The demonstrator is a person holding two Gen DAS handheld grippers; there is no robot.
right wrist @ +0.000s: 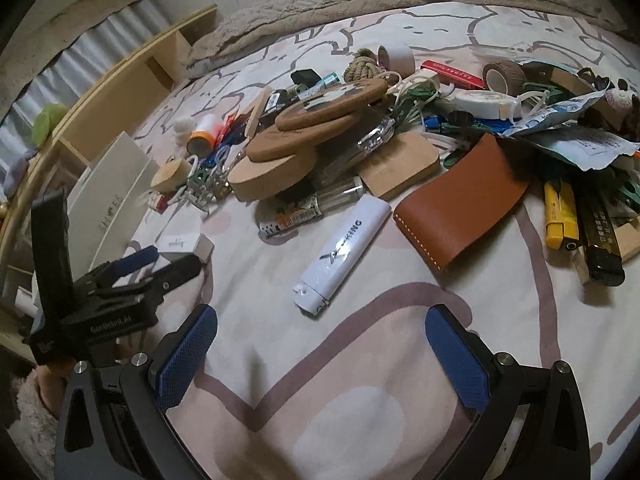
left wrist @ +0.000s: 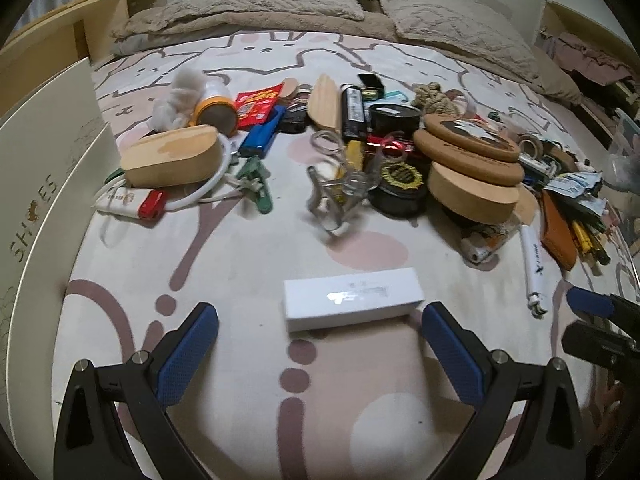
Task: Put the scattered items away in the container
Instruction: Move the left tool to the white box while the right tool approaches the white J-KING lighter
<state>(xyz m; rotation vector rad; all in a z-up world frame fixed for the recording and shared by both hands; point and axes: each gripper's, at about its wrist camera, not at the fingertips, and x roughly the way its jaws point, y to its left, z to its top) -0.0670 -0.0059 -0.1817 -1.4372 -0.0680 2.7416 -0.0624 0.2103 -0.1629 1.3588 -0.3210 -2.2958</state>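
Many small items lie scattered on a patterned bedspread. In the left wrist view my left gripper (left wrist: 320,328) is open and empty, its blue pads on either side of a small white box (left wrist: 352,300) lying just ahead. A white shoe box (left wrist: 44,184) stands at the left edge. In the right wrist view my right gripper (right wrist: 322,340) is open and empty above bare bedspread, a white lighter (right wrist: 342,254) just ahead of it and a brown leather pouch (right wrist: 464,204) beyond to the right. The left gripper (right wrist: 156,264) shows at the left by the white box (right wrist: 186,244).
The pile holds cork coasters (left wrist: 468,148), wooden blocks (left wrist: 172,156), a blue lighter (left wrist: 260,136), black tins (left wrist: 400,188), a yellow lighter (right wrist: 560,216), tape rolls (right wrist: 504,74) and cables. Pillows and a blanket (left wrist: 280,8) lie at the far end. A wooden shelf (right wrist: 132,84) runs along the left.
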